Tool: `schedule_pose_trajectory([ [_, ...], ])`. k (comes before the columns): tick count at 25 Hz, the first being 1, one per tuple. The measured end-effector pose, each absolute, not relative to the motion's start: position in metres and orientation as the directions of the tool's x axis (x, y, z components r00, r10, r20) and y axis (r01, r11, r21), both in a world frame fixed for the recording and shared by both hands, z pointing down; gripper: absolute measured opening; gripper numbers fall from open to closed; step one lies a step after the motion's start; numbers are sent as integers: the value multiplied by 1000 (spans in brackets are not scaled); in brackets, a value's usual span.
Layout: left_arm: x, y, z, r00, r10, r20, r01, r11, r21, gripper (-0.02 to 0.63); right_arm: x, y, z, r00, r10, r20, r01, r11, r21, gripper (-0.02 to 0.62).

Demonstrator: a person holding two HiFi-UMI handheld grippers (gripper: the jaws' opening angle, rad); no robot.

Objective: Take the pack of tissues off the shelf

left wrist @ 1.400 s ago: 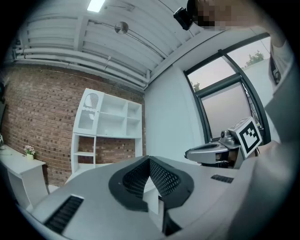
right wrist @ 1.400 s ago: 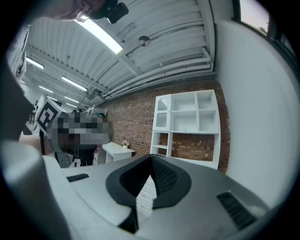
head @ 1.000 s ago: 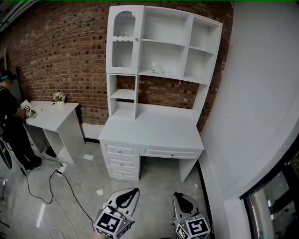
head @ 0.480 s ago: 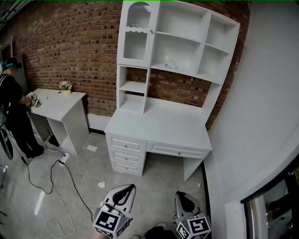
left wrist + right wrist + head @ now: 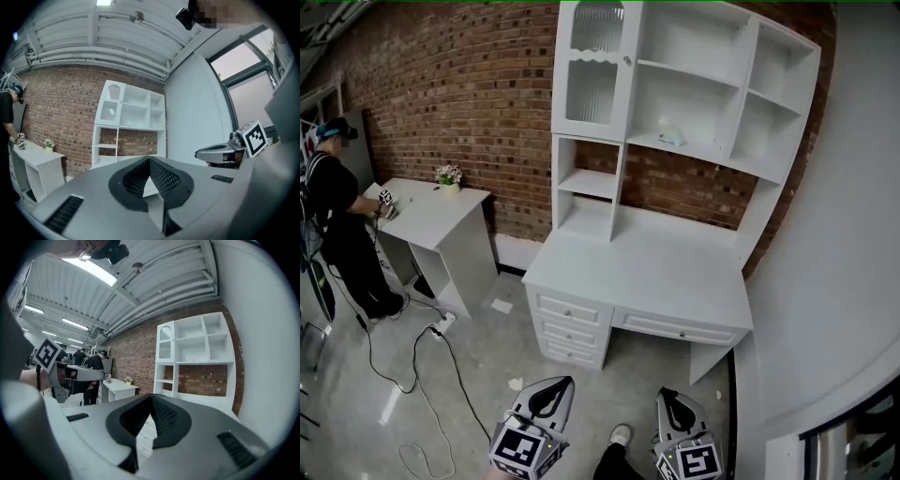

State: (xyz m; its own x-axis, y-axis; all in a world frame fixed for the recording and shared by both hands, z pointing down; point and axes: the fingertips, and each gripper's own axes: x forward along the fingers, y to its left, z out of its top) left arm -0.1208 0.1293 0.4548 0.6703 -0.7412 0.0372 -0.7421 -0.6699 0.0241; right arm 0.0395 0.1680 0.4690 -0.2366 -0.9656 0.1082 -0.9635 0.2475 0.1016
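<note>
Task barely begun: pack of tissues [image 5: 672, 135] lies untouched on middle shelf [image 5: 717, 159] above table [image 5: 647, 267]. Left hand-held gripper [image 5: 553, 396] and right hand-held gripper [image 5: 673, 410] both pinched together, empty, well short of table. Approach, reach, grasp all remain.

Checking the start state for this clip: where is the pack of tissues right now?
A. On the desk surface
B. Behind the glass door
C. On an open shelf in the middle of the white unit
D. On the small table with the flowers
C: the pack of tissues lies on the open shelf in the middle section of the white unit, above the desk surface.
</note>
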Motion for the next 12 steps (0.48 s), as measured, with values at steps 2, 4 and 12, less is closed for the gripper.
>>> schedule_pose_trajectory([
  [2,-114,97,448,655,-755,30,-755,-655,17,12,49,134,465,-248,-963,101,-958,260,124,6],
  [4,-104,65,443,642,-766,34,-766,-642,6,12,63,100,463,-255,-962,95,-957,265,119,6],
  [12,-37,-68,421,620,-784,26,-784,-621,-11,12,140,-40,441,-288,-954,79,-949,295,108,6],
])
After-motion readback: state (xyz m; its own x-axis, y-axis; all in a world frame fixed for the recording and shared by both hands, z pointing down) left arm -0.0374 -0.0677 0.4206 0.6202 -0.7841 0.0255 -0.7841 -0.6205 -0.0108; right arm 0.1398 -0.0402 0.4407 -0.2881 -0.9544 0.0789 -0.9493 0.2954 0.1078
